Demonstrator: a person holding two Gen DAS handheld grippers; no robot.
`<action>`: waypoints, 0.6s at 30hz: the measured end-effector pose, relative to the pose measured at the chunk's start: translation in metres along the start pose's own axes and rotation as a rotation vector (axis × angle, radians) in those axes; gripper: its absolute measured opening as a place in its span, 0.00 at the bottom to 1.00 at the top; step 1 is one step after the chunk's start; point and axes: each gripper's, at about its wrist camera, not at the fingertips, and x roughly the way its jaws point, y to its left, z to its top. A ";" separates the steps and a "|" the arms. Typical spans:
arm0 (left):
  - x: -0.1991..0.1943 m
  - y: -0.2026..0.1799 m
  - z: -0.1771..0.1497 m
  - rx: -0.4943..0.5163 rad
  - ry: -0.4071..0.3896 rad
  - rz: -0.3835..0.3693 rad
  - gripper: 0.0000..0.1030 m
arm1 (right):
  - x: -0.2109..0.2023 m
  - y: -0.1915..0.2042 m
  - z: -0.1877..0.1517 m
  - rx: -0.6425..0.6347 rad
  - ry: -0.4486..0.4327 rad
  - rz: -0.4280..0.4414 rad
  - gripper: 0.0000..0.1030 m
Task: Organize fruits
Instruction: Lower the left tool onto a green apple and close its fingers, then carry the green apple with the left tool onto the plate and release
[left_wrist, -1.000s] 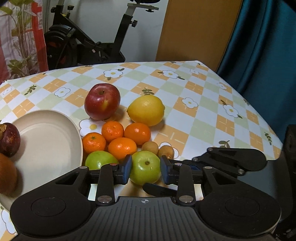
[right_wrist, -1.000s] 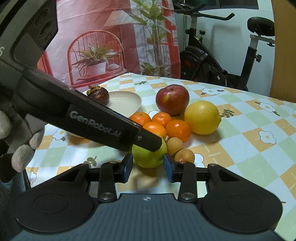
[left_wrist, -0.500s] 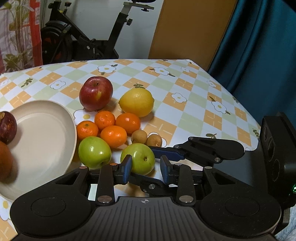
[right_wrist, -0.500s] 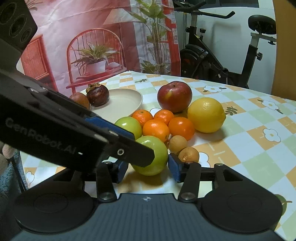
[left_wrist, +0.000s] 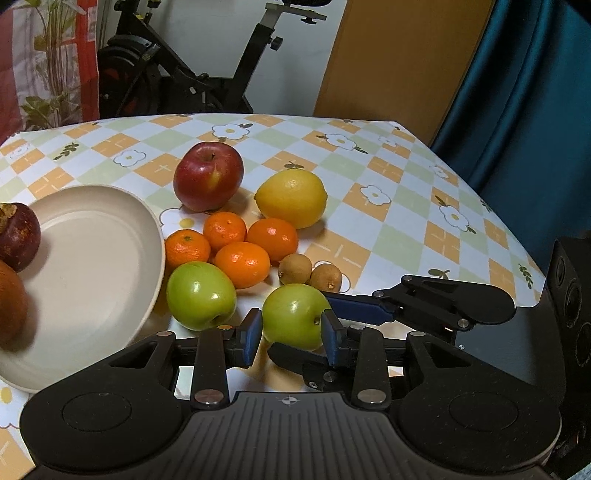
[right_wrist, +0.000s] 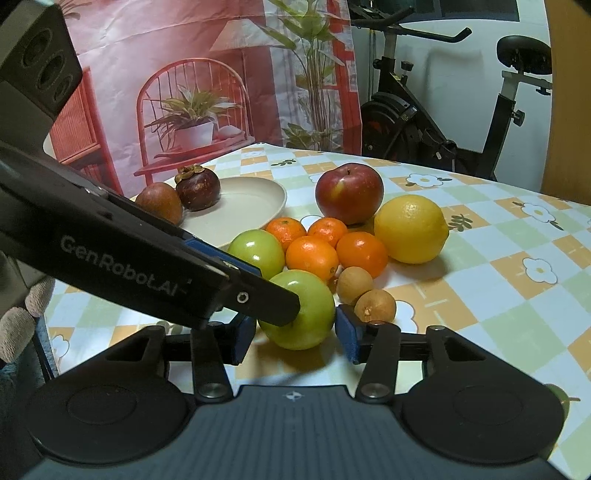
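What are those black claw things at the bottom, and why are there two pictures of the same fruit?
They are two-finger grippers a person holds, one in each hand. Each carries a camera looking forward, so each picture comes from one gripper. The left gripper pinches a green apple; the right gripper stands open around that same apple. On the flowered table lie a second green apple, four mandarins, a lemon, a red apple and two small brown fruits. A plate holds a mangosteen and a brown fruit.
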 end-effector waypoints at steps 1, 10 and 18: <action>0.001 0.000 -0.001 -0.002 -0.003 0.000 0.36 | 0.000 0.000 0.000 -0.003 0.000 -0.002 0.49; 0.001 0.000 0.000 0.004 -0.011 -0.008 0.35 | -0.001 -0.002 0.000 0.017 0.003 0.000 0.49; -0.014 -0.004 0.007 0.028 -0.059 -0.012 0.35 | -0.009 0.001 0.009 0.003 -0.015 -0.016 0.49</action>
